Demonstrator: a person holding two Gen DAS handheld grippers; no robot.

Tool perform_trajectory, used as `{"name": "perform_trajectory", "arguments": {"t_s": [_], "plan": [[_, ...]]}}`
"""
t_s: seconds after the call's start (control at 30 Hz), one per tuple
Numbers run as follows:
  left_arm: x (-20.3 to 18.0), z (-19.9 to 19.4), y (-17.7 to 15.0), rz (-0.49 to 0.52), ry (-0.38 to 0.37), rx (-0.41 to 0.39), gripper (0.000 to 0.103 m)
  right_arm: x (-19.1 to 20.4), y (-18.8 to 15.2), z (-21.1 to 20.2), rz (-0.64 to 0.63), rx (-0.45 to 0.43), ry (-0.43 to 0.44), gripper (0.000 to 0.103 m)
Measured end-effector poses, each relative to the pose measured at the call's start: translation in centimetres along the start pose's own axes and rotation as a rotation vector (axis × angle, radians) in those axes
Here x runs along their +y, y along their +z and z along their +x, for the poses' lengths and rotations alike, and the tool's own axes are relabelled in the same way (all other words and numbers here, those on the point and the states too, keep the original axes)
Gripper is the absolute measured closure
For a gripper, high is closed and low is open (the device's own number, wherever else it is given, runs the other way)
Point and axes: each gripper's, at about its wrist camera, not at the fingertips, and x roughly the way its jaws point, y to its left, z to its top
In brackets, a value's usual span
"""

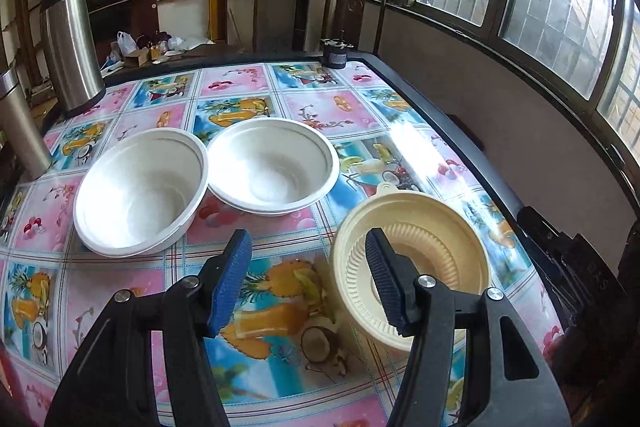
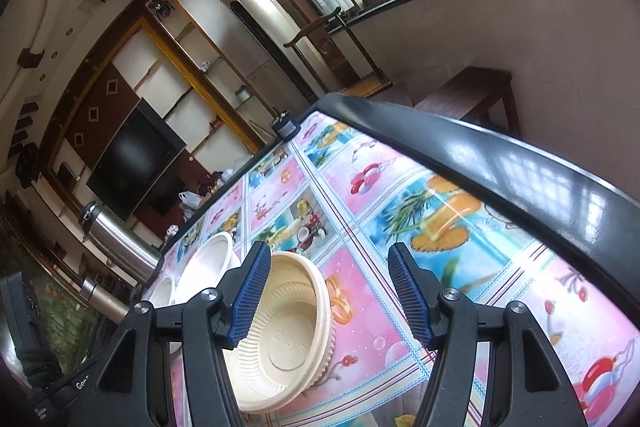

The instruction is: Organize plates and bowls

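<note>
On the table [image 1: 404, 131], white bowls [image 1: 140, 191] touch rims.

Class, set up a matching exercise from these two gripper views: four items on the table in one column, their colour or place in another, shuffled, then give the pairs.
Items
1. ribbed bowl
2. smooth bowls
3. tall flask
4. left gripper

Descriptions
A. stainless steel, far left corner
B. white, side by side
C. open, blue pads
D. cream, nearest the window side

Pairs: 1-D, 2-B, 3-A, 4-C
</note>
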Motion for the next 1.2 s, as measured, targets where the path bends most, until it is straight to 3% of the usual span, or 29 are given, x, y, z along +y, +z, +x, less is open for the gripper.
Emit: {"name": "perform_trajectory", "arguments": {"t_s": [0.6,1.2], "plan": [[0.8,1.4,-0.6,-0.013,-0.001,0.035,0.045,-0.3,-0.4,0.8,0.004,0.030,-0.018,0.038],[0.5,2.6,-1.2,-0.016,-0.054,0.074,0.045,-0.2,-0.6,1.7,0.016,0.078,0.016,0.038]]}}
